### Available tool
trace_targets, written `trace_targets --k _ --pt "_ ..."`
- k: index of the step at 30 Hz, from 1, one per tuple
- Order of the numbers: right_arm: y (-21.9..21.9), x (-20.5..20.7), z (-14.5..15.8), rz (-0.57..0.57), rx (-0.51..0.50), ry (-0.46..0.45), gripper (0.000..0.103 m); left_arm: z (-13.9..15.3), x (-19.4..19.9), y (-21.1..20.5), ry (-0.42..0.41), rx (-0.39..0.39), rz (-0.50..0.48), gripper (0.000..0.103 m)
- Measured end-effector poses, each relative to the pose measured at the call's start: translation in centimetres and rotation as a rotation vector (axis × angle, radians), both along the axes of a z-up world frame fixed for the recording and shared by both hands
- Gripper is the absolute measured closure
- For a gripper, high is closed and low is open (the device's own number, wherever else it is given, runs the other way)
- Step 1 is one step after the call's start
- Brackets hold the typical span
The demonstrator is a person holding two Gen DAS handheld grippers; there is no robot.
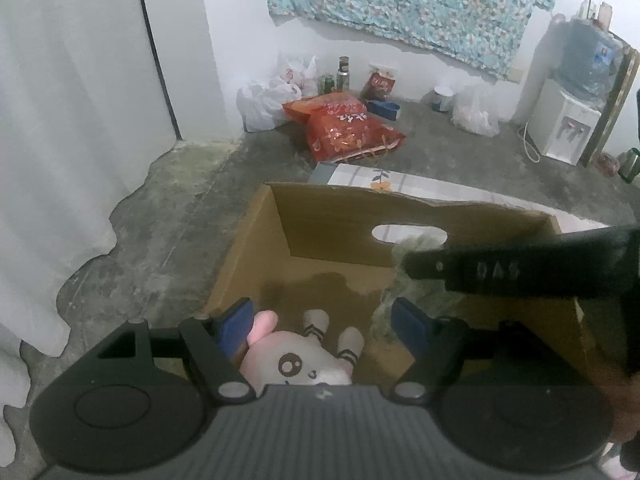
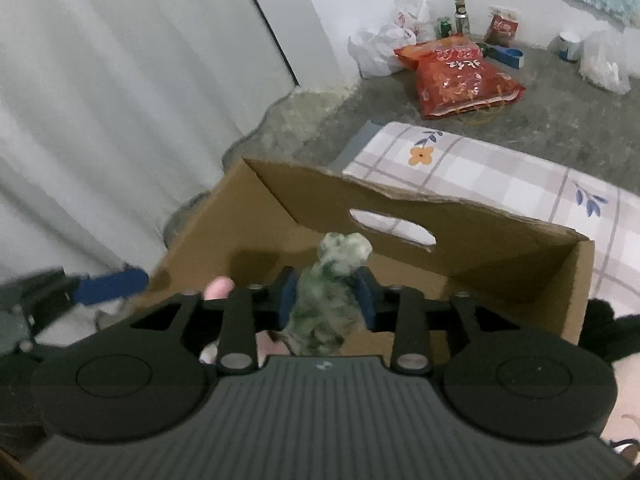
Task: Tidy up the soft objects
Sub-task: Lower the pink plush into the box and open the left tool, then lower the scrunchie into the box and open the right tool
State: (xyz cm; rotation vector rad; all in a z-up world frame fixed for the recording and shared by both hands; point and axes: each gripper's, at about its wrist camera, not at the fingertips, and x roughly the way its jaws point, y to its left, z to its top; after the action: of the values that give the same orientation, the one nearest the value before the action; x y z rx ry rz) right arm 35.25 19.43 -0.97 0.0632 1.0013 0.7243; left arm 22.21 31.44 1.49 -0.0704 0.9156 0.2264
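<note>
Cardboard box (image 1: 340,232) on concrete floor (image 1: 192,208), white wall (image 1: 236,20).

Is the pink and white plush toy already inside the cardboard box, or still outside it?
Inside. The plush toy lies on the floor of the cardboard box, with the box walls rising around it, below the open left claw.

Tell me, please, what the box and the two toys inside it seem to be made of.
Box: brown corrugated cardboard, matte, with a ragged torn rim and a cut handle hole. Pink toy: plush fabric, probably stuffed, with a printed or stitched face. Green toy: fuzzy mottled plush, probably; the picture is blurred.
</note>
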Motion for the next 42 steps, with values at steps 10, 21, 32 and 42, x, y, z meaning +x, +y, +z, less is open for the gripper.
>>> trace_targets --k 10,21,32,42 --pt "-0.4 0.5 0.0 -0.039 0.093 0.029 0.05 1.5 -1.4 0.4 -0.044 -0.006 0.02 0.02" --pt "2.3 0.9 -2.6 -0.019 -0.225 0.107 0.078 3.3 -3.8 1.6 -0.112 -0.009 0.081 0.014" --pt "6.2 3.6 -9.2 -0.018 -0.33 0.197 0.091 3.4 -3.9 3.8 -0.136 -0.056 0.094 0.013" --pt "8.6 3.1 -8.6 0.064 -0.17 0.136 0.089 3.2 -3.9 3.6 -0.129 -0.055 0.091 0.013"
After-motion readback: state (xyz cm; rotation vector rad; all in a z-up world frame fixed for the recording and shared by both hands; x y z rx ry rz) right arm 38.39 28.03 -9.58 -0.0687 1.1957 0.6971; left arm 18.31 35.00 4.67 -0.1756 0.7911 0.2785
